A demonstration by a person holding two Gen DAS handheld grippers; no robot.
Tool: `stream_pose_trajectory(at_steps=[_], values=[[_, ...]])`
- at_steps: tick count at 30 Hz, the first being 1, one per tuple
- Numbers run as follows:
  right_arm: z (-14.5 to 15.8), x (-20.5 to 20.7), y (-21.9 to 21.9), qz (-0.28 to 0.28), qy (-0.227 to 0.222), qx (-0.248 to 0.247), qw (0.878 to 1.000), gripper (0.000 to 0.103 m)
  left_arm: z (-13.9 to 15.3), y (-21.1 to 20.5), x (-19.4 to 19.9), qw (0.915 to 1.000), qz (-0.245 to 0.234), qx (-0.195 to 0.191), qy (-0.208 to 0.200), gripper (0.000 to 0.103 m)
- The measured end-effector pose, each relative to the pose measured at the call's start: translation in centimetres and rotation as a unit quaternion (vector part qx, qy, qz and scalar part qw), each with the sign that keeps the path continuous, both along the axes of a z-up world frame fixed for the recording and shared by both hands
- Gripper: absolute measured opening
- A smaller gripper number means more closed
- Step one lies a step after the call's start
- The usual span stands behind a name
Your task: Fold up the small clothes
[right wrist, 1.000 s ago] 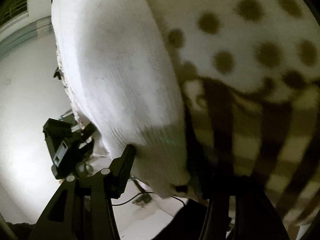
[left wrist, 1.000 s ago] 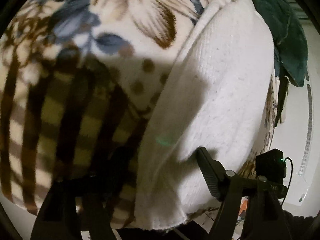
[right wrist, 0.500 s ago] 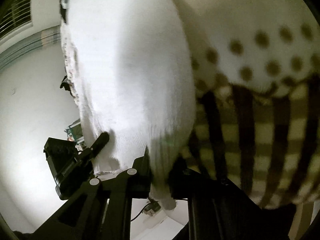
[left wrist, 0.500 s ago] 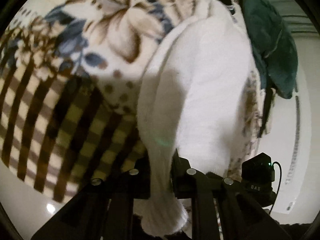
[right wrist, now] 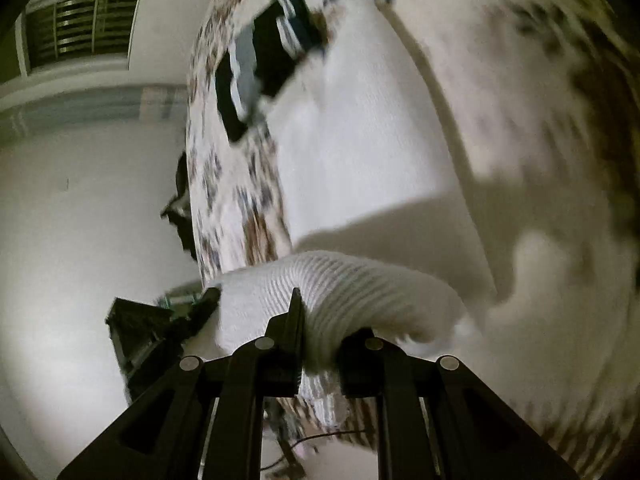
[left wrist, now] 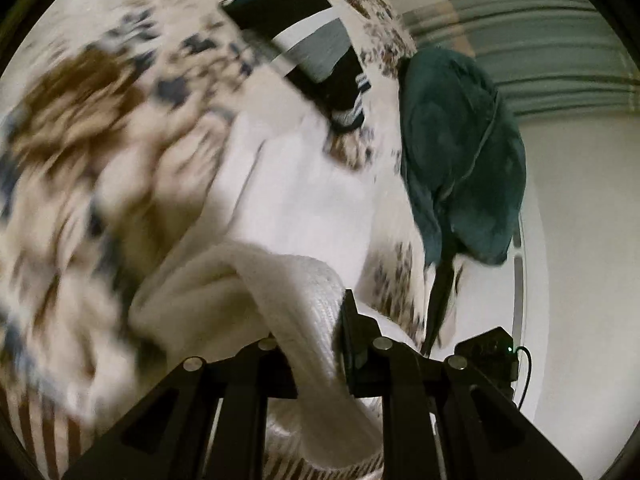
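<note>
A white knitted garment (left wrist: 304, 200) lies on a floral blanket (left wrist: 80, 152); it also shows in the right wrist view (right wrist: 372, 152). My left gripper (left wrist: 316, 344) is shut on the garment's ribbed hem and holds it lifted above the blanket. My right gripper (right wrist: 320, 340) is shut on the other corner of the same hem (right wrist: 352, 288). The lifted hem curls over toward the rest of the garment. The left gripper shows at the lower left of the right wrist view (right wrist: 160, 328).
A folded black, grey and white striped garment (left wrist: 316, 56) lies on the blanket beyond the white one, seen too in the right wrist view (right wrist: 268, 56). A dark teal garment (left wrist: 460, 152) lies at the blanket's right edge. White wall and floor surround the blanket.
Both grippers closed on the white garment's hem, then lifted it and carried it forward over the garment. The view swung from the blanket's striped edge toward the far folded clothes.
</note>
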State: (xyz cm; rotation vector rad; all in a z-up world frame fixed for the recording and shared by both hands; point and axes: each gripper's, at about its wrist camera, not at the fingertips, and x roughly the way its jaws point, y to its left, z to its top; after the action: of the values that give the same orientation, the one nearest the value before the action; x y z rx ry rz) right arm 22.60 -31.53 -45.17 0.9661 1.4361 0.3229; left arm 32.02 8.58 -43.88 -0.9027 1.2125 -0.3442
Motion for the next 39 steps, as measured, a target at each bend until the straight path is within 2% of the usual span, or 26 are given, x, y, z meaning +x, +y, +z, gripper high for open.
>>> stream_pose_trajectory(at_steps=[5, 7, 8, 9, 10, 11, 13, 15, 17, 19, 22, 23, 25, 26, 27, 28, 29, 30, 31, 33, 36, 39], values=[[-1.3, 10.6, -1.4, -0.03, 0.0, -0.021, 0.999, 0.013, -3.6, -0.1, 10.4, 0.9994, -0.002, -0.026, 0.024, 0.017], [-2.6, 14.0, -2.1, -0.044, 0.014, -0.026, 0.999, 0.014, -4.9, 0.1, 12.7, 0.9982, 0.0, -0.048, 0.036, 0.021], [-3.2, 15.5, -2.5, -0.053, 0.02, -0.023, 0.998, 0.017, -5.5, 0.1, 14.0, 0.9975, 0.003, -0.059, 0.039, 0.028], [-3.6, 16.6, -2.8, -0.061, 0.024, -0.021, 0.998, 0.018, -6.0, 0.2, 15.2, 0.9968, 0.006, -0.07, 0.039, 0.045], [-4.1, 17.5, -3.1, -0.072, 0.032, -0.02, 0.997, 0.02, -6.0, 0.3, 16.1, 0.9961, 0.009, -0.08, 0.035, 0.053], [-4.8, 18.3, -3.5, -0.081, 0.036, -0.012, 0.996, 0.024, -6.1, 0.6, 17.1, 0.9954, 0.015, -0.091, 0.026, 0.061], [-5.8, 19.5, -4.3, -0.102, 0.033, 0.013, 0.994, 0.043, -6.1, 1.1, 18.9, 0.9946, 0.024, -0.1, 0.016, 0.062], [-5.8, 20.0, -5.3, -0.121, 0.016, 0.027, 0.992, 0.052, -6.0, 1.4, 19.8, 0.9951, 0.021, -0.095, 0.013, 0.062], [-5.6, 20.2, -6.2, -0.135, 0.002, 0.038, 0.99, 0.059, -5.1, 1.5, 19.8, 0.9984, -0.003, -0.056, -0.004, 0.062], [-4.8, 19.5, -7.0, -0.136, -0.014, 0.023, 0.99, 0.061, -4.1, 0.7, 19.3, 0.9983, -0.047, 0.022, -0.025, 0.062], [-3.8, 18.0, -7.5, -0.104, -0.023, -0.039, 0.994, 0.061, -4.4, -0.7, 17.5, 0.9889, -0.107, 0.098, -0.031, 0.062], [-3.8, 17.6, -7.3, -0.087, -0.019, -0.065, 0.994, 0.061, -5.1, -1.5, 16.9, 0.9848, -0.132, 0.11, -0.026, 0.062], [-4.7, 16.9, -6.4, -0.045, -0.001, -0.103, 0.994, 0.061, -6.4, -2.2, 16.5, 0.9802, -0.147, 0.132, -0.016, 0.062], [-5.2, 16.8, -5.9, -0.043, -0.001, -0.111, 0.993, 0.061, -7.3, -2.6, 16.4, 0.9792, -0.152, 0.135, -0.011, 0.06], [-6.0, 16.7, -5.2, -0.027, 0.009, -0.113, 0.993, 0.061, -7.7, -2.7, 16.4, 0.9791, -0.151, 0.136, -0.01, 0.05], [-6.4, 16.8, -4.6, -0.013, 0.013, -0.115, 0.993, 0.06, -8.1, -2.9, 16.6, 0.9793, -0.146, 0.139, -0.014, 0.032], [-6.8, 17.0, -3.9, 0.001, 0.012, -0.126, 0.992, 0.057, -8.4, -3.0, 16.8, 0.979, -0.142, 0.146, -0.012, 0.005], [-6.9, 17.3, -3.5, 0.008, 0.008, -0.141, 0.99, 0.042, -8.5, -3.0, 17.0, 0.9794, -0.137, 0.148, -0.01, 0.004], [-6.9, 17.5, -3.2, 0.016, 0.005, -0.165, 0.986, 0.019, -8.3, -2.7, 17.2, 0.9803, -0.128, 0.15, -0.015, 0.004], [-6.6, 17.9, -3.2, 0.009, 0.0, -0.187, 0.982, 0.011, -7.5, -2.2, 17.3, 0.9805, -0.115, 0.157, -0.03, 0.004], [-5.4, 18.2, -3.7, -0.008, -0.017, -0.207, 0.978, 0.008, -6.4, -1.1, 17.3, 0.9777, -0.104, 0.176, -0.047, 0.004], [-4.9, 18.2, -4.4, -0.027, -0.018, -0.235, 0.971, 0.007, -7.9, 0.3, 18.0, 0.9777, -0.096, 0.186, -0.019, 0.004]])
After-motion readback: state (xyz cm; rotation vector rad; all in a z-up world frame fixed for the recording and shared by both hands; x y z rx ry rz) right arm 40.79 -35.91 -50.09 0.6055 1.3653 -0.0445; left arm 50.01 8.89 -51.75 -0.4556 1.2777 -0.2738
